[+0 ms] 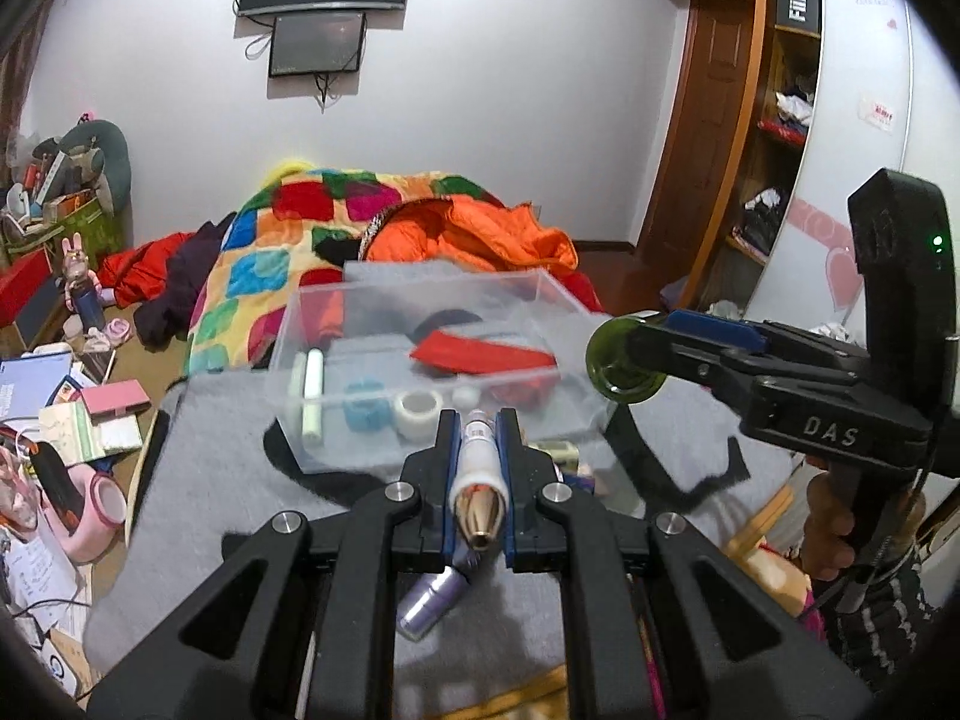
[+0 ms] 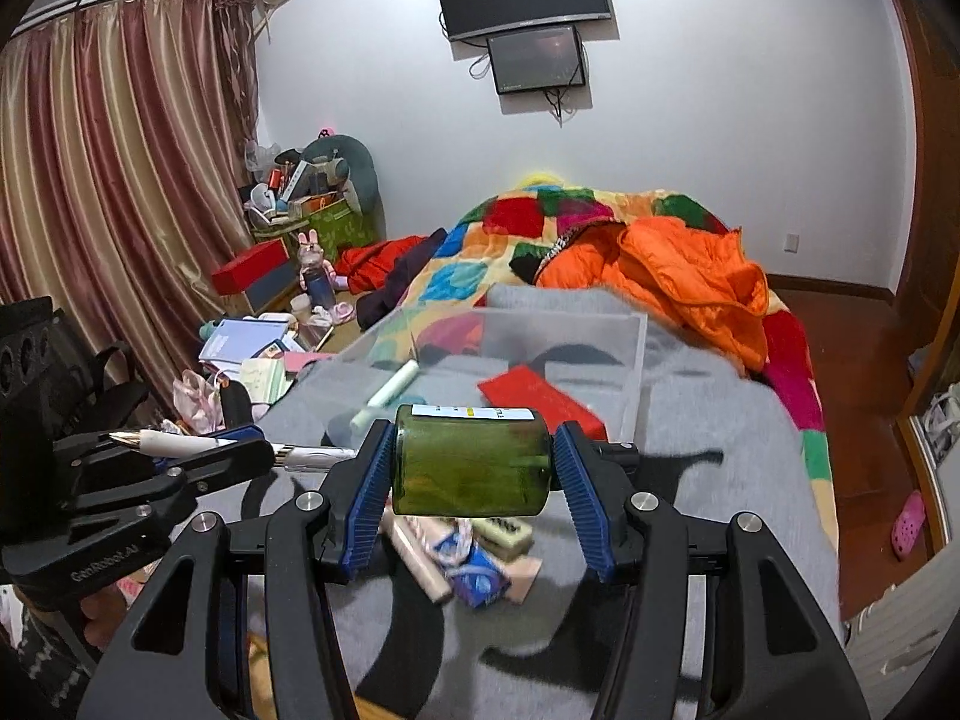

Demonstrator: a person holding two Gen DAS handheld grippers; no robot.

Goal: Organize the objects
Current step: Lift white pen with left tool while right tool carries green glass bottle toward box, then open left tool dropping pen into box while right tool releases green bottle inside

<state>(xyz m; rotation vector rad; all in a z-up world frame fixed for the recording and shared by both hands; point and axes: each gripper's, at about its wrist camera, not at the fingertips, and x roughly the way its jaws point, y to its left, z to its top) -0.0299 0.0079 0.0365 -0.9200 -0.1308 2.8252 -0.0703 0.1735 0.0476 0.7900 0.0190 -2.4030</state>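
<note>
My left gripper is shut on a white tube with a gold pointed cap, held above the grey cloth just in front of the clear plastic box. It also shows in the right wrist view. My right gripper is shut on a green glass jar, held sideways near the box's right front corner; the jar also shows in the left wrist view. The box holds a red packet, a pale green tube, a blue ring and a white tape roll.
A purple cylinder lies on the grey cloth under my left gripper. Small packets and tubes lie under the jar. A colourful quilt and orange jacket lie behind the box. Clutter covers the floor at left.
</note>
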